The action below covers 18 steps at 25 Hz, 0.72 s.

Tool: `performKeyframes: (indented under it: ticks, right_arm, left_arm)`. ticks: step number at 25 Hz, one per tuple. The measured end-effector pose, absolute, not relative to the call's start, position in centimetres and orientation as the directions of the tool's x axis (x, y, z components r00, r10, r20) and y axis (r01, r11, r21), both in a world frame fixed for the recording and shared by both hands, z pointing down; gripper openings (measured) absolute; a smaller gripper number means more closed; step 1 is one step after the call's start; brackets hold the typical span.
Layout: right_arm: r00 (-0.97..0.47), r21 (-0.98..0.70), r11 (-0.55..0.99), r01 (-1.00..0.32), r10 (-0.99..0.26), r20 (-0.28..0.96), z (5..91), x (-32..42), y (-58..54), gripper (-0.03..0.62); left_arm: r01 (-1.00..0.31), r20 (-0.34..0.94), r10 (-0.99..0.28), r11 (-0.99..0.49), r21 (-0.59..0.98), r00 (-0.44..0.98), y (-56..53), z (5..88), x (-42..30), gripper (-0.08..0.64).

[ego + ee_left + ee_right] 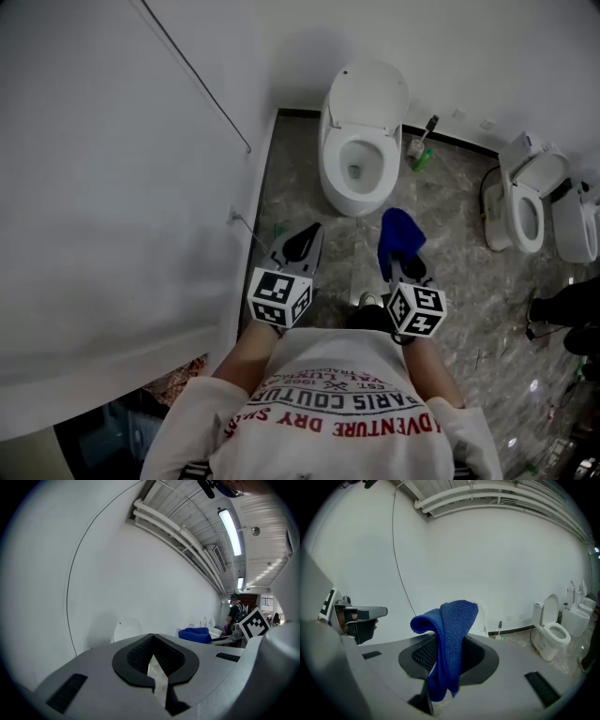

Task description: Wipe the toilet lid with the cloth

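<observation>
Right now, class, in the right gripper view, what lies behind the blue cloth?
A sliver of the raised toilet lid shows beside the cloth; the rest of it is covered.

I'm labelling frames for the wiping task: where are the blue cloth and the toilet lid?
blue cloth (452, 634), right gripper view, on its hanging folded middle.
toilet lid (368, 94), head view, centre of the raised lid.

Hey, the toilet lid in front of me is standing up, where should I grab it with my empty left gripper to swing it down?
Probably on the lid, at its rounded free edge at the top, farthest from the hinge. Come from the front with the jaws straddling the thin rim. It stands raised behind the bowl, so that edge is the exposed part.
</observation>
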State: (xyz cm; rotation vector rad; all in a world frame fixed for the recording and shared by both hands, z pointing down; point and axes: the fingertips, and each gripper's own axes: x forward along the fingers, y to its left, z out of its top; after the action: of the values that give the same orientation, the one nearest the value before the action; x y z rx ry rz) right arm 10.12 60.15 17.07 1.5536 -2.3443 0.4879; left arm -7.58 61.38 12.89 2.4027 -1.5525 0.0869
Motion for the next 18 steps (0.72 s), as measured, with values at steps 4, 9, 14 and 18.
performKeyframes:
  ticks: [4, 9, 14, 18]
  right_arm:
    - [-0.384, -0.120, 0.369, -0.922, -0.821, 0.422, 17.4, 10.1, 58.1, 0.098]
    - [-0.431, -0.137, 0.412, -0.901, -0.806, 0.405, 17.8, 11.4, 51.5, 0.098]
    - [-0.474, -0.160, 0.450, -0.878, -0.779, 0.411, 18.1, 13.0, 43.4, 0.098]
    - [-0.508, -0.173, 0.483, -0.859, -0.755, 0.415, 18.3, 14.0, 37.2, 0.098]
  left_arm:
    - [-0.903, 0.218, -0.885, -0.365, 0.224, 0.412, 58.9, 14.0, -7.9, 0.006]
    - [-0.916, 0.230, -0.895, -0.333, 0.225, 0.382, 52.7, 14.8, -6.6, 0.006]
    - [-0.931, 0.254, -0.908, -0.276, 0.239, 0.334, 45.5, 15.2, -5.1, 0.006]
    - [-0.938, 0.256, -0.919, -0.237, 0.252, 0.300, 39.3, 15.3, -3.7, 0.006]
